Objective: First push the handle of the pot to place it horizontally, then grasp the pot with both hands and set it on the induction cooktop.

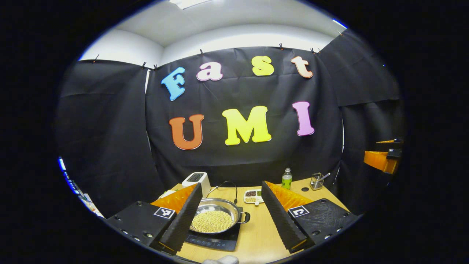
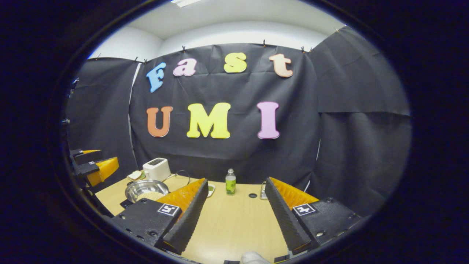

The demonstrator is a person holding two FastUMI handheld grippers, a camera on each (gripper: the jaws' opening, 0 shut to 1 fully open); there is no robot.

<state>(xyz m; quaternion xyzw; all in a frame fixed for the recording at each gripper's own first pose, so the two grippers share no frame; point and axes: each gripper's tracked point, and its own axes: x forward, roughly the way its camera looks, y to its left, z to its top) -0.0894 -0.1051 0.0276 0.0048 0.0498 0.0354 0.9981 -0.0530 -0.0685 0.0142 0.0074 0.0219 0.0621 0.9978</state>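
The table (image 1: 256, 234) carries everything here, and the cooktop (image 1: 216, 238) on it serves as the reference point. The pot (image 1: 214, 216) sits on top of the cooktop, filled with small pale beans, and its handle (image 1: 244, 217) sticks out sideways toward the right, close to level as far as the left gripper view shows. From the right gripper view the pot (image 2: 146, 189) lies far off to the left of that gripper.

Behind the cooktop stands a white toaster (image 1: 196, 181), with a dark cable arcing over the table beside it. Behind and to the right of the cooktop is a small divided dish (image 1: 253, 196) of grains, then a green-labelled bottle (image 1: 287, 179), and farther right a clear cup (image 1: 316, 181) holding a utensil.

The left gripper (image 1: 231, 216) hangs back from the cooktop with its jaws spread wide apart, touching nothing; the pot shows between its fingers but well beyond them. The right gripper (image 2: 234, 214) is likewise wide apart over bare table, well to the right of the cooktop, holding nothing.

Judging by this layout, both steps look done: the handle lies sideways and the pot rests on the cooktop. Nothing obvious remains except drawing the grippers away.
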